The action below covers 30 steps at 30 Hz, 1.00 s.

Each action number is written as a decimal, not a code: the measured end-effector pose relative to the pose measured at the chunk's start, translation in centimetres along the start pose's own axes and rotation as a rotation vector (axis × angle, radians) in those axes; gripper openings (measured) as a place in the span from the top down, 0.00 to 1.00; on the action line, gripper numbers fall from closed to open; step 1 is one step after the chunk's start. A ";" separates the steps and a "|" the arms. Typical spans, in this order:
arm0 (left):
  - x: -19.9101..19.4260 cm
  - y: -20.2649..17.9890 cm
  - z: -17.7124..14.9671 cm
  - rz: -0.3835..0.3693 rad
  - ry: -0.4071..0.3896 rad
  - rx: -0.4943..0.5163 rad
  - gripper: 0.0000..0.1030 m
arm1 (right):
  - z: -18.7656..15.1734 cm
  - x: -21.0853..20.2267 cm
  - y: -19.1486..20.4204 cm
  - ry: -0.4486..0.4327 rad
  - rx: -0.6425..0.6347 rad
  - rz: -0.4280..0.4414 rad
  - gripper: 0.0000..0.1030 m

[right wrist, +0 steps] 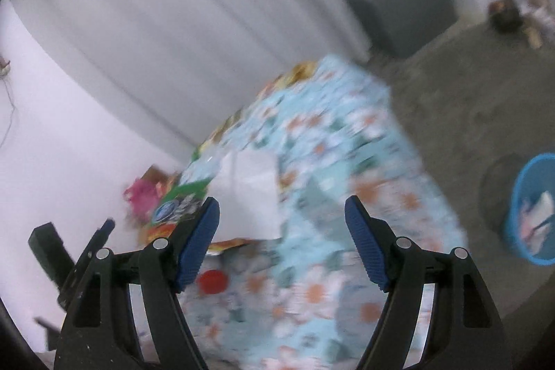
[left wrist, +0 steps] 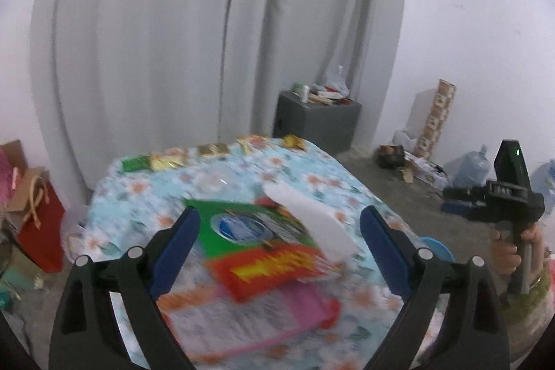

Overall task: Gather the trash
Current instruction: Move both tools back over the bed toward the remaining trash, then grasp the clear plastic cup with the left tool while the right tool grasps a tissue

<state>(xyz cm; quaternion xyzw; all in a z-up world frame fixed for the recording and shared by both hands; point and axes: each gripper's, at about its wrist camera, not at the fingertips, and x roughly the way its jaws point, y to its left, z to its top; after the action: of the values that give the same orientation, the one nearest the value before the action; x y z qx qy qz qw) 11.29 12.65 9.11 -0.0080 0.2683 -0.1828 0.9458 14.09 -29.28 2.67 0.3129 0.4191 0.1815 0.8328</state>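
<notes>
On a table under a floral cloth (left wrist: 242, 175) lies blurred litter: a green packet (left wrist: 242, 224), a red and yellow packet (left wrist: 270, 269), a pink packet (left wrist: 277, 318), a white paper sheet (left wrist: 312, 221) and gold wrappers (left wrist: 211, 149) along the far edge. My left gripper (left wrist: 279, 221) hangs open above the packets with nothing between its blue pads. A hand holds the right gripper's body (left wrist: 510, 196) off the table's right side. In the right wrist view my right gripper (right wrist: 282, 210) is open over the cloth (right wrist: 329, 162), near the white sheet (right wrist: 249, 193), the green packet (right wrist: 184, 200) and a red cap (right wrist: 211, 281).
A blue bin (right wrist: 534, 210) holding scraps stands on the floor right of the table; its rim (left wrist: 438, 248) shows past my left gripper. A grey box (left wrist: 315, 120) with clutter sits by the curtain. Red bags (left wrist: 38, 224) stand at the left, water jugs (left wrist: 471, 165) at the right.
</notes>
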 end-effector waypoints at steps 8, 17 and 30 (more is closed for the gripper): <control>6.7 5.9 7.6 -0.077 0.202 -0.063 0.12 | -0.4 5.8 1.4 0.148 0.054 0.012 0.31; 22.9 11.1 7.5 -0.085 0.639 -0.246 0.12 | 1.0 9.9 1.2 0.196 0.100 -0.009 0.31; 30.4 11.2 6.0 -0.031 0.784 -0.208 0.20 | 0.9 13.5 1.2 0.269 0.111 -0.016 0.31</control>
<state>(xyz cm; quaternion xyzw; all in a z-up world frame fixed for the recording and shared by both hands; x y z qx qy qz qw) 42.19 11.99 -2.37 -0.0376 0.6256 -0.1582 0.7630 22.64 -21.10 -4.05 0.3277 0.5389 0.1917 0.7520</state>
